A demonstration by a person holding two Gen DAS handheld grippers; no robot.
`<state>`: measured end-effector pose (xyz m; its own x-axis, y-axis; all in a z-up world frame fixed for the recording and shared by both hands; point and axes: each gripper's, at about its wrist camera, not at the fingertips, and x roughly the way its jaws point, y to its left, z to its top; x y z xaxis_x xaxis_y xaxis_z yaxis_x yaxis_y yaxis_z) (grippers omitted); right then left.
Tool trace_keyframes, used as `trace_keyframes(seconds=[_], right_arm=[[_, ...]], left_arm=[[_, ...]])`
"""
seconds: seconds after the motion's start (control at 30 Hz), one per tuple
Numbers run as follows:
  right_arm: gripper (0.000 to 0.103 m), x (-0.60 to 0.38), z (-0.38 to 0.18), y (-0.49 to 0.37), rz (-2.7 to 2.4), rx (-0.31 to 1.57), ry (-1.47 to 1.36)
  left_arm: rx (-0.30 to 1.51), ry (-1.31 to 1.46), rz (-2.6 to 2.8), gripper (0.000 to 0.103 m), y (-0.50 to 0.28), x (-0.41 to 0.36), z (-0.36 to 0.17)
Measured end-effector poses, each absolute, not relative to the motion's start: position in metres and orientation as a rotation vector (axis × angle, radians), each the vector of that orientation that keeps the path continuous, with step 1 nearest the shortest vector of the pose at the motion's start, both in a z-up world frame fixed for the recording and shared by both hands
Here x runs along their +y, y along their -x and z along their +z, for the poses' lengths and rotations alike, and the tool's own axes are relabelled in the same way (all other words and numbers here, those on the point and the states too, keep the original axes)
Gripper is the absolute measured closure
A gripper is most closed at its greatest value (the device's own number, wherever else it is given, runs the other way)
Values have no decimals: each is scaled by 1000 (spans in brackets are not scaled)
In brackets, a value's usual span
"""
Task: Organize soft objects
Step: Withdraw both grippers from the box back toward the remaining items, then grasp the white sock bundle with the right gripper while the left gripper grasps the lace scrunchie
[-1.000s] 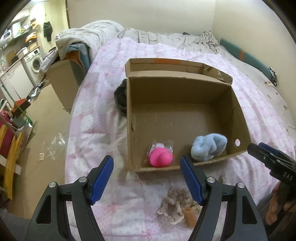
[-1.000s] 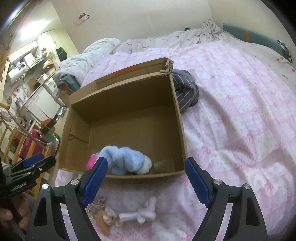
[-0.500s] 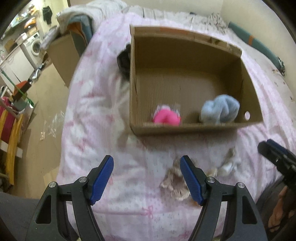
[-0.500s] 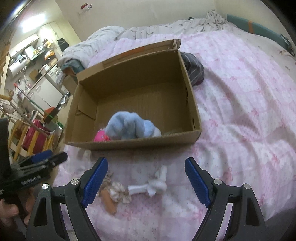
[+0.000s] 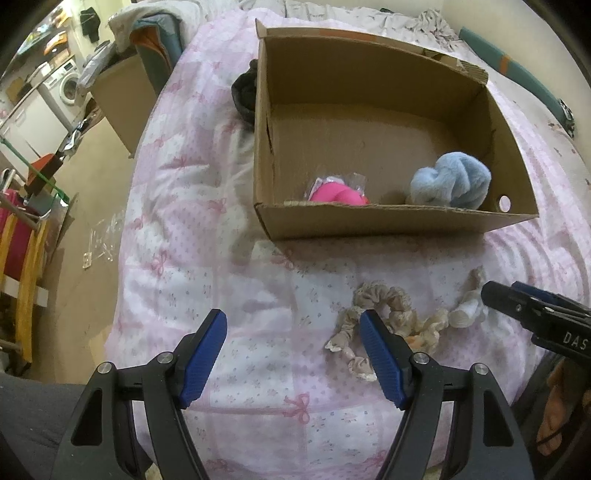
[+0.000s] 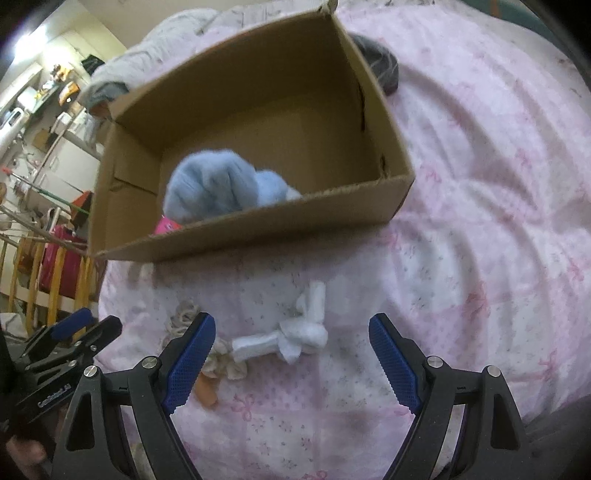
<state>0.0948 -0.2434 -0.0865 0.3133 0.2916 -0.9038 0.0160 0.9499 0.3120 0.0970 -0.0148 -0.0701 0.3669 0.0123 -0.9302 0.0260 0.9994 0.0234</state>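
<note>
An open cardboard box [image 5: 388, 221] [image 6: 258, 229] sits on the pink bedspread. Inside lie a fluffy light-blue soft item [image 5: 452, 181] [image 6: 221, 188] and a pink item in clear wrap [image 5: 338, 194] [image 6: 166, 226]. In front of the box lie a beige scrunchie [image 5: 384, 306] [image 6: 183, 314], a white knotted cloth [image 6: 295, 334] [image 5: 467, 314] and a small orange piece [image 6: 207, 393]. My left gripper [image 5: 293, 354] is open and empty, just left of the scrunchie. My right gripper [image 6: 291, 362] is open and empty, above the white cloth.
A dark garment [image 5: 245, 92] [image 6: 380, 68] lies beside the box's far corner. The bed's left edge drops to a floor with a second cardboard box [image 5: 122, 92], clear plastic scraps [image 5: 103, 236] and a wooden rack [image 5: 22, 266]. Rumpled bedding [image 5: 369, 14] lies behind.
Both grippers pulled back from the box and tilted down toward the bedspread. The scrunchie and white cloth now sit closer to the fingertips. Both stay open.
</note>
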Motion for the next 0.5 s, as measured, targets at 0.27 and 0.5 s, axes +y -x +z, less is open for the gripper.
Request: trace_keyframes(seconds=[0.27, 0.5], right_arm=[[13, -242, -107, -102, 233, 1316, -358], [15, -237, -113, -105, 209, 1330, -295]], left_arm=[[1205, 15, 24, 31, -102, 2, -77], [1223, 53, 68, 31, -102, 25, -85]])
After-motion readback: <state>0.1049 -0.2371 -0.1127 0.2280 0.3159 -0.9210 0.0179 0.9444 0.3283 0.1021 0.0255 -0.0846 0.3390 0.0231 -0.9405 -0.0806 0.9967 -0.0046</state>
